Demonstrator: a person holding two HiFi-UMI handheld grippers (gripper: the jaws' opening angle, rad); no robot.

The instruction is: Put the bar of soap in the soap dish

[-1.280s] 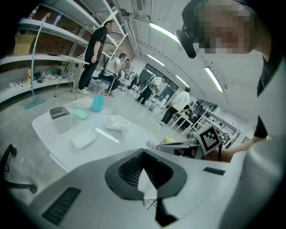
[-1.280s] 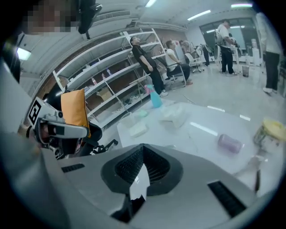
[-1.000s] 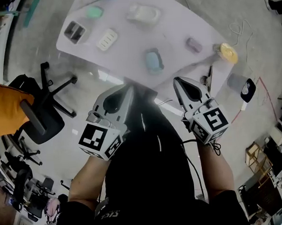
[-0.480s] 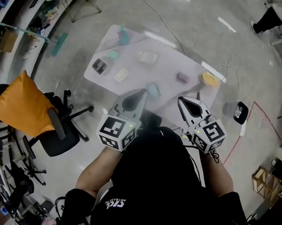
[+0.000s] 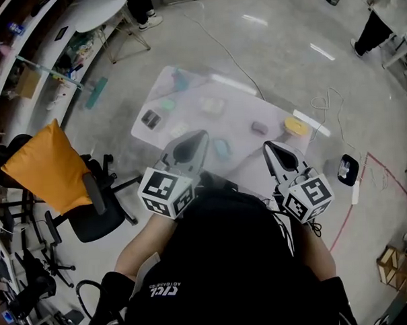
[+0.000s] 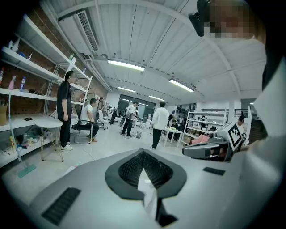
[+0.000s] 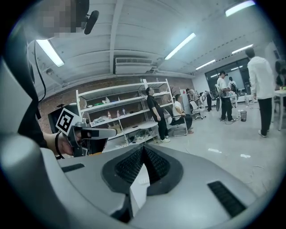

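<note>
The white table lies far below in the head view. On it are several small soap dishes and soaps: a light blue one, a purple piece, a yellow one, a white dish and a dark dish. They are too small to tell dish from bar. My left gripper and right gripper are held high near my chest, well above the table, both shut with nothing in them. In the gripper views each gripper points out over the room, not at the table.
An orange-draped chair and a black office chair stand left of the table. Cables and a black device lie on the floor to the right. Several people and shelving are farther off.
Both grippers and the head view have risen. The table now looks smaller and farther below than a second ago.
</note>
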